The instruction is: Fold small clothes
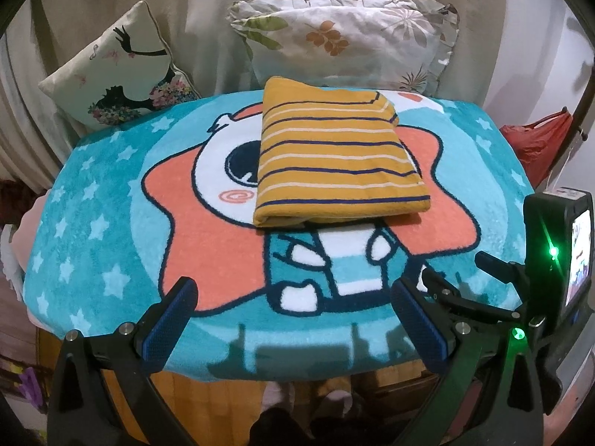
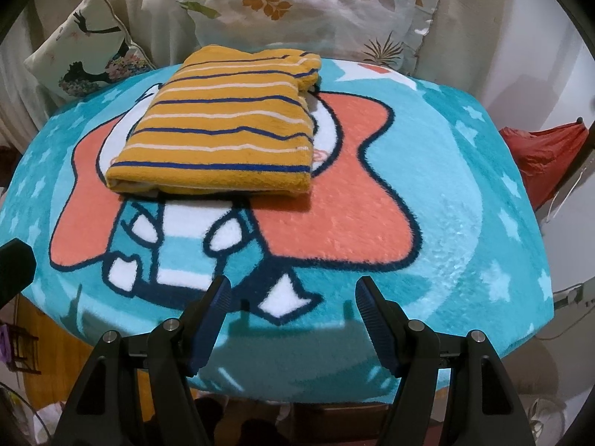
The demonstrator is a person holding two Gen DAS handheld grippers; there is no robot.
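Observation:
A small mustard-yellow garment with navy and white stripes (image 1: 334, 152) lies folded into a neat rectangle on the far middle of a turquoise cartoon blanket (image 1: 111, 193). It also shows in the right wrist view (image 2: 223, 126), left of centre. My left gripper (image 1: 293, 297) is open and empty, held near the blanket's front edge, well short of the garment. My right gripper (image 2: 293, 293) is open and empty too, over the blanket's front edge (image 2: 465, 223). The right gripper's body (image 1: 550, 260) shows at the right of the left wrist view.
Two cushions lean at the back: a white one with a dancer print (image 1: 115, 70) on the left and a floral one (image 1: 346, 41) behind the garment. A red plastic bag (image 1: 535, 141) hangs at the right. Beige curtains stand behind. The floor lies below the front edge.

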